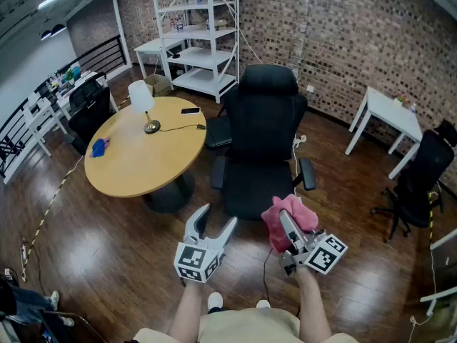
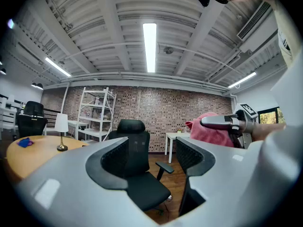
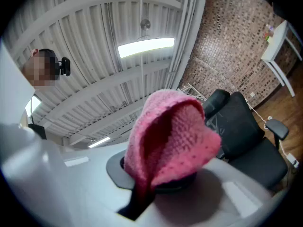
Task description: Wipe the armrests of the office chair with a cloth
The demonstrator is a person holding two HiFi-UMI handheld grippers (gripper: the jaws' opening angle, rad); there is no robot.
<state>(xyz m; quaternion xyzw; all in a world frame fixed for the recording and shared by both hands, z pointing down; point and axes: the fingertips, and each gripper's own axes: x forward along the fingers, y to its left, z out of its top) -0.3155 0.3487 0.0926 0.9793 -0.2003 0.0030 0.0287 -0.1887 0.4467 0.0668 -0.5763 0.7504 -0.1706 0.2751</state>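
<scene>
In front of the office chair (image 1: 260, 141), head view: the person stands facing the seat, a gripper in each hand, both held out toward it.

- Left gripper (image 1: 217, 219): jaws spread part way, nothing between them. Its own view looks through the gap at the chair's backrest and seat.
- Right gripper (image 1: 286, 225): pinching the pink cloth (image 1: 305, 217). The right gripper view shows the cloth bunched and folded over, rising from between the jaws. The left gripper view shows it held up in the air, short of the chair.
- Armrests: one (image 1: 218, 171) on the picture's left side of the seat, the other (image 1: 308, 174) on the picture's right. The cloth hangs nearer the second one and touches neither.
- Round wooden bench (image 1: 136, 170) just beside the chair, at the picture's left. On it are a lamp (image 1: 143, 104) with a white shade, a small blue thing (image 1: 100, 146) and a dark phone (image 1: 190, 111).
- White shelving (image 1: 196, 34) stands against the brick wall behind.
- A white table (image 1: 389, 113) and a second black chair (image 1: 421, 184) are at the picture's right, well apart from the work.
</scene>
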